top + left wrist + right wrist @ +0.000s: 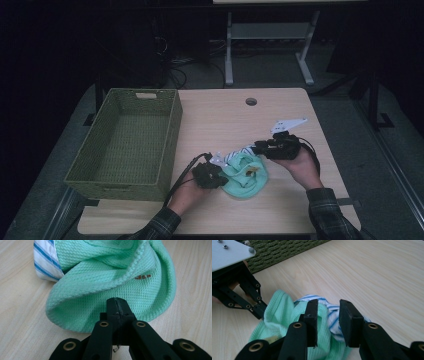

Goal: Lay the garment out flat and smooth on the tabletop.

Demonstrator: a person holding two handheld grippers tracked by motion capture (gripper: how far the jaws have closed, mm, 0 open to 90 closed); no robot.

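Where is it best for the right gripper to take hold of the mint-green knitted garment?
Probably the raised fold where the mint-green knitted garment meets its blue-striped white lining, approached from the right side: the bunched ridge already stands between the right gripper jaws, while the left gripper pins the opposite edge.

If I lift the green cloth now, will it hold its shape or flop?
Probably flops: the green cloth lies in soft folds. Likely light, being thin knit. The striped cloth tucked into it may drag along or slip out.
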